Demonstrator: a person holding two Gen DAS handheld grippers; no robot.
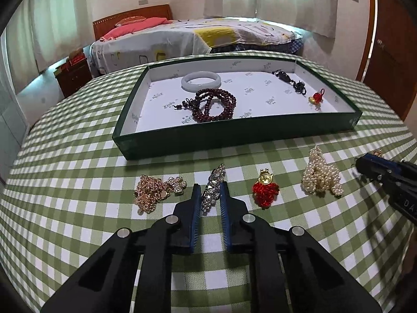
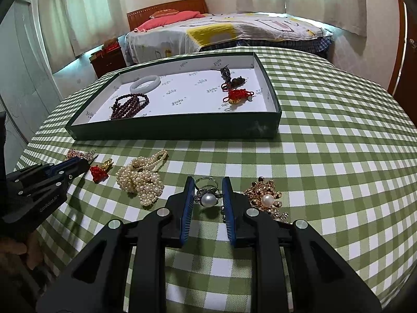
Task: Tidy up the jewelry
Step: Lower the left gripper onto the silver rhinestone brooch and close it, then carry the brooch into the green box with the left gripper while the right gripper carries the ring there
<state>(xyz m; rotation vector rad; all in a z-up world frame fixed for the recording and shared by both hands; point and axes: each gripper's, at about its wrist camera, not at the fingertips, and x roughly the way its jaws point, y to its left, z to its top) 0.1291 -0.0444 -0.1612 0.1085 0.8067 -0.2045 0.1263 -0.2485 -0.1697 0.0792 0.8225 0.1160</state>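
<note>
A dark green tray (image 1: 182,137) with a white lining holds a white bangle (image 1: 201,80), dark red beads (image 1: 215,104), a black charm (image 1: 286,78) and a red knot charm (image 1: 316,98). On the checked cloth lie a gold chain (image 1: 151,193), a rhinestone strip (image 1: 212,187), a red and gold charm (image 1: 265,191) and a pearl bundle (image 1: 322,173). My left gripper (image 1: 210,190) is open, its fingers either side of the rhinestone strip. My right gripper (image 2: 208,185) is open around a pearl ring (image 2: 207,195). A gold pearl brooch (image 2: 265,197) lies right of it.
The table (image 2: 338,130) has a green and white checked cloth. The tray (image 2: 169,130) sits at its far side. Behind it stand a bed (image 2: 221,31), a bedside cabinet (image 2: 106,61) and curtains. A wooden door (image 1: 391,39) is at the right.
</note>
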